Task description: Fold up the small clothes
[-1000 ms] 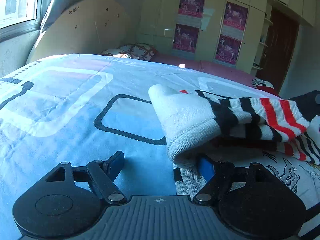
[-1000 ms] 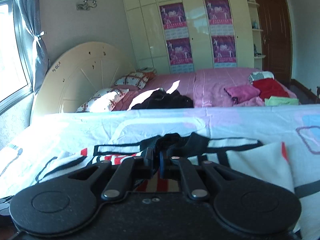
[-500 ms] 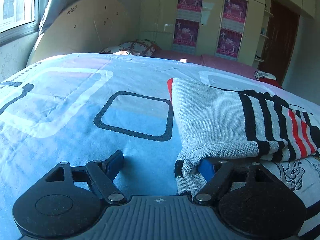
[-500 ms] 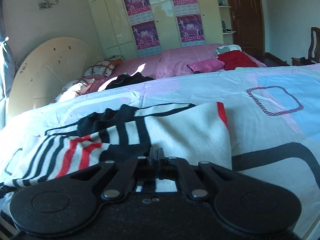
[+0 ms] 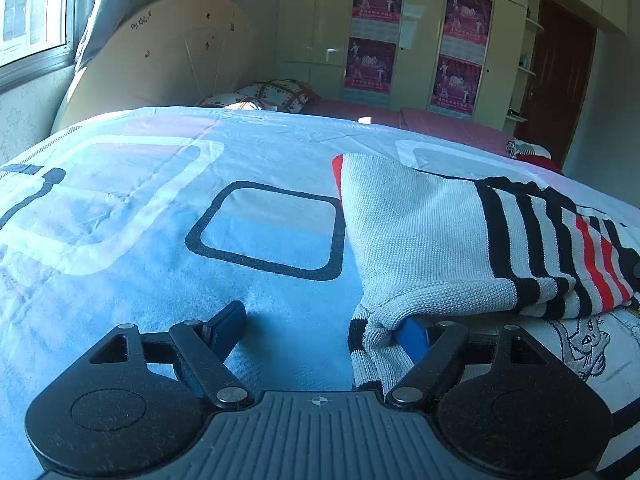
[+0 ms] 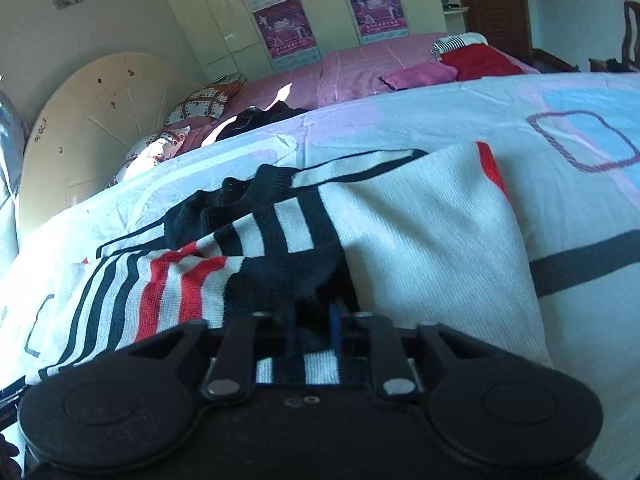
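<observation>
Sweater (image 5: 420, 240) is lying folded on the bed (image 5: 140, 220). Left claw (image 5: 320, 330) is standing released at the sweater's edge; right claw (image 6: 314, 326) is clenching sweater fabric.

Both wrist views low, close over sweater (image 5: 420, 240) (image 6: 420, 232), facing wardrobe (image 5: 404, 36) (image 6: 304, 8); both share sweater, wardrobe.

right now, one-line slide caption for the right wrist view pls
Right gripper pinching the striped knit sweater on the blue patterned bedspread.
</observation>
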`<state>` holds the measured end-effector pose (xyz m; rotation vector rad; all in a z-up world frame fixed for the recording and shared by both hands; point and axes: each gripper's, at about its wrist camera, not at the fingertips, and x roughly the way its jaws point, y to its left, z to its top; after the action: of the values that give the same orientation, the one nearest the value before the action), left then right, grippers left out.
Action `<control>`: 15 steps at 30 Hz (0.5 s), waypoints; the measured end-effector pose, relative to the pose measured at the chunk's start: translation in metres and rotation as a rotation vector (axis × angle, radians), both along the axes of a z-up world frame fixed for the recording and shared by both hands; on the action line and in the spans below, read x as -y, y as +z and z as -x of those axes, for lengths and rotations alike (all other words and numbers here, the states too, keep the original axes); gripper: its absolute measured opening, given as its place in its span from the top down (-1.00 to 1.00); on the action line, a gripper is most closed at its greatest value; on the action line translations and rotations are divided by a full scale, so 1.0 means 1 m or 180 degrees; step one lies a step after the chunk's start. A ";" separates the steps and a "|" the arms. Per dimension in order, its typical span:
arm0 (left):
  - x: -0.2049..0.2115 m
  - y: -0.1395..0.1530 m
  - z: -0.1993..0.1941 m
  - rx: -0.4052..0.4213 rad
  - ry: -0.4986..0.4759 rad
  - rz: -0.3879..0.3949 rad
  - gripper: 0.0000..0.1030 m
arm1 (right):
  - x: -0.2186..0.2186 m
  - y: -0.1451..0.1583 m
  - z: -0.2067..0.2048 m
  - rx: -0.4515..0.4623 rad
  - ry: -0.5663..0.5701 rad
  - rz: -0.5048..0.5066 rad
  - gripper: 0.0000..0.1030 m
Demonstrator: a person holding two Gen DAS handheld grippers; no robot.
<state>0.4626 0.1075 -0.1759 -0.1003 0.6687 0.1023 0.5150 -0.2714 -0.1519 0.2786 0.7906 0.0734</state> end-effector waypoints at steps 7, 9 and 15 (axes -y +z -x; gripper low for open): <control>0.002 -0.001 0.000 0.0008 -0.0013 -0.0024 -0.52 | 0.001 0.038 0.031 0.0724 0.0028 0.0336 0.84; 0.004 -0.001 0.000 -0.0005 -0.0029 -0.0049 -0.55 | 0.003 0.019 0.021 0.0443 -0.0036 0.0454 0.84; -0.004 0.016 0.023 -0.0056 -0.0273 -0.0151 -0.54 | 0.009 0.009 0.028 0.0362 -0.0198 0.0656 0.49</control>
<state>0.4397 0.1113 -0.1596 -0.0252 0.6868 0.0364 0.4873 -0.2805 -0.1432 0.1025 0.6699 -0.0505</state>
